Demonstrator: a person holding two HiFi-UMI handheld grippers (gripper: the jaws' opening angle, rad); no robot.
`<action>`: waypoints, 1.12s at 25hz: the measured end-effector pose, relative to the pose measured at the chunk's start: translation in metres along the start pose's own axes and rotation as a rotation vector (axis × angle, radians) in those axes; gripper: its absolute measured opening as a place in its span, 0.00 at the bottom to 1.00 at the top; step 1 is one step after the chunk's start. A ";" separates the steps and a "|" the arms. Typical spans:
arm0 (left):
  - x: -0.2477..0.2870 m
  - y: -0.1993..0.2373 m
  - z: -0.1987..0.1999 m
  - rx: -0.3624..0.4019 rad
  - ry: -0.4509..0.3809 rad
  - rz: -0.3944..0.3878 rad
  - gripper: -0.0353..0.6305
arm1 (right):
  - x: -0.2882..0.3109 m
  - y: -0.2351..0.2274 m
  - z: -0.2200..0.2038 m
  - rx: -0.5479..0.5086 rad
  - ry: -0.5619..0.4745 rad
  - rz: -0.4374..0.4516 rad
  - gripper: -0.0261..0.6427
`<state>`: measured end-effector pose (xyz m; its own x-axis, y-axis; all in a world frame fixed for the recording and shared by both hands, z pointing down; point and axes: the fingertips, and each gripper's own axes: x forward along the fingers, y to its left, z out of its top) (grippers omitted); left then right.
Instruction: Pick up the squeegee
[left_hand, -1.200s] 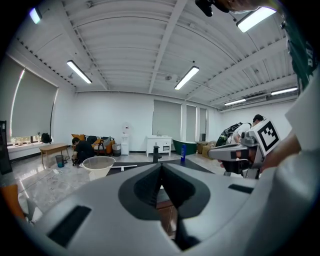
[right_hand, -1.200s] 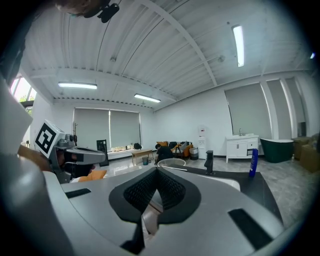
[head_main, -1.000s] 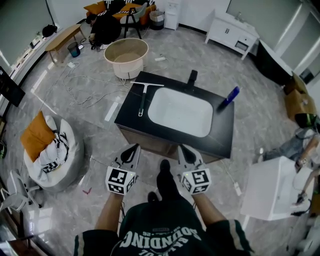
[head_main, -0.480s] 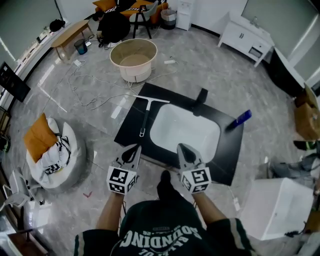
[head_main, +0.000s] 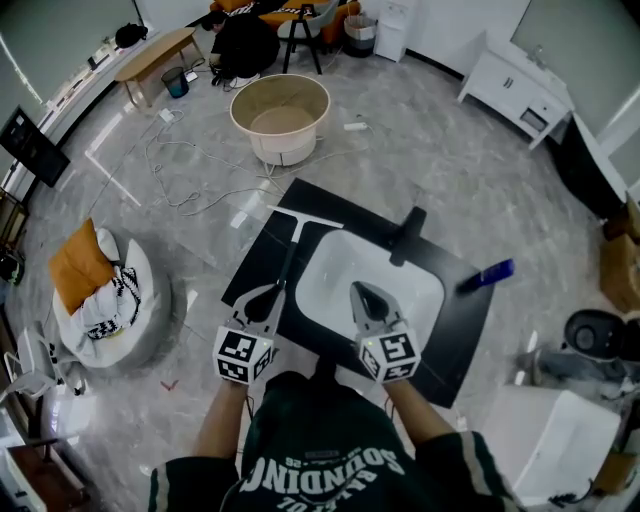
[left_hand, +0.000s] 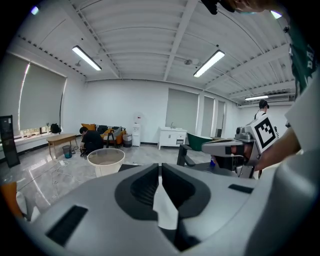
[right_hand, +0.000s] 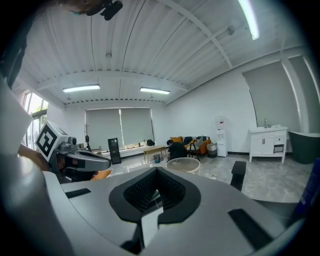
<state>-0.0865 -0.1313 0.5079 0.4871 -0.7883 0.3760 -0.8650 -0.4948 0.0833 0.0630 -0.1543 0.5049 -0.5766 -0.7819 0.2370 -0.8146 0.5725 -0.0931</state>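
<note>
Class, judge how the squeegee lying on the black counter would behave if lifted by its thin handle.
The squeegee looks rigid: its handle and crossbar are both straight. It is probably light, being slim, but head-heavy, so if it is gripped at the handle's end the wide blade might dip. Lying flat on the counter, it seems unlikely to roll, since the crossbar should stop it.

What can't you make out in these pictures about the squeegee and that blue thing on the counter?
- Near end of the squeegee handle: in the head view the left claw covers it, so touching or not cannot be told.
- Squeegee in the left and right gripper views: not visible, each claw's own body blocks the counter below.
- Blue thing: head view, too small to identify.
</note>
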 end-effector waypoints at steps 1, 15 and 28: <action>0.004 0.002 0.001 -0.001 -0.002 0.007 0.06 | 0.005 -0.003 0.002 -0.004 0.001 0.010 0.04; 0.023 0.030 0.007 -0.015 0.004 0.040 0.06 | 0.041 -0.012 0.000 0.008 0.021 0.042 0.04; 0.022 0.042 -0.028 -0.106 0.066 0.046 0.36 | 0.055 0.002 -0.027 0.018 0.078 0.071 0.04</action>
<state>-0.1161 -0.1590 0.5455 0.4405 -0.7819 0.4411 -0.8959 -0.4145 0.1600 0.0315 -0.1899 0.5438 -0.6269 -0.7174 0.3039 -0.7732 0.6207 -0.1298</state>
